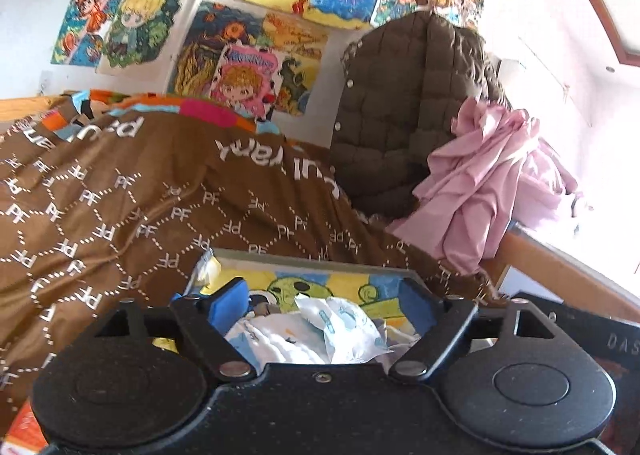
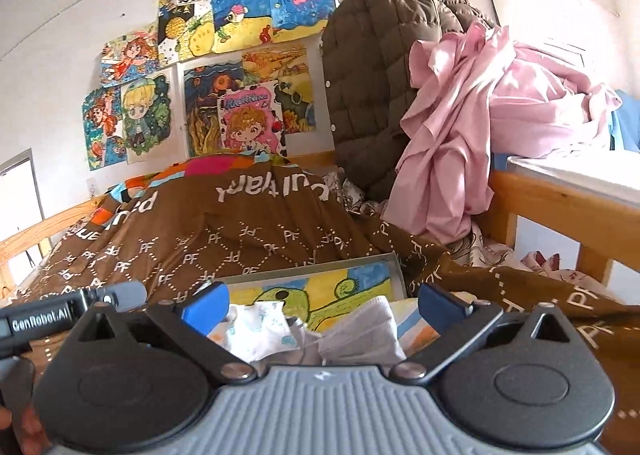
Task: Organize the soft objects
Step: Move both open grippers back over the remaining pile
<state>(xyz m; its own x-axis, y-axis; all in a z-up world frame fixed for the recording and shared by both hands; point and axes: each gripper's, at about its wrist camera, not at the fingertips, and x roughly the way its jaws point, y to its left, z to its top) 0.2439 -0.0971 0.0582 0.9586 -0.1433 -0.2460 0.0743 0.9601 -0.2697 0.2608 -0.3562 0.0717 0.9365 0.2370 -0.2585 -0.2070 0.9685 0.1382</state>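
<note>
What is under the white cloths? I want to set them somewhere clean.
The white cloths lie on a painted board resting on the brown bedspread. The part beneath them is covered.

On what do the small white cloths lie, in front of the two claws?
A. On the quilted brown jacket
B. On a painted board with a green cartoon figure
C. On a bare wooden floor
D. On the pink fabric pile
B: the white cloths lie on the painted board, which shows a green figure on yellow and blue and rests on the brown blanket; the left claw and right claw are both open over them.
</note>
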